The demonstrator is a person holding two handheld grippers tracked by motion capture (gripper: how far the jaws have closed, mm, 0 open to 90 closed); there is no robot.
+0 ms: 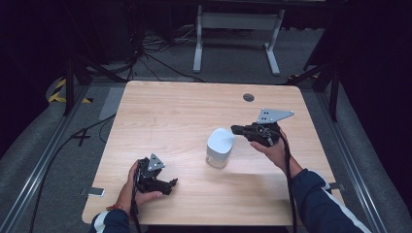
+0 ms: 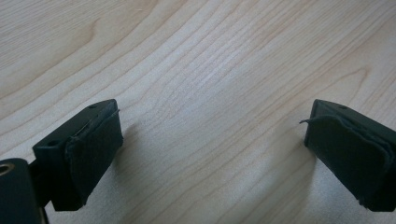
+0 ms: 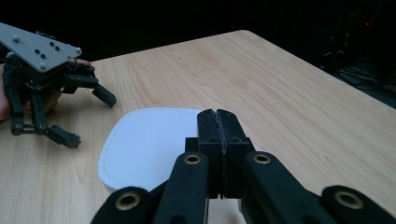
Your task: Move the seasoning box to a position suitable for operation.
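A clear container with a white lid [image 1: 219, 147] stands a little right of the table's middle. In the right gripper view that white lid [image 3: 144, 144] lies just under and beyond my shut jaws. My right gripper [image 1: 234, 129] hovers beside the lid's right edge, jaws pressed together with nothing between them [image 3: 217, 122]. My left gripper [image 1: 171, 185] rests low over the table's front left, open, its two padded fingers [image 2: 91, 149] spread wide over bare wood. The right gripper view shows the left gripper [image 3: 88, 114] farther off, open.
The wooden table [image 1: 184, 111] has a round grommet [image 1: 248, 97] near its far edge. Beyond the table stand a white frame [image 1: 237, 29] and loose cables [image 1: 145, 53] on the floor. A person's hands and dark sleeves come in from the bottom.
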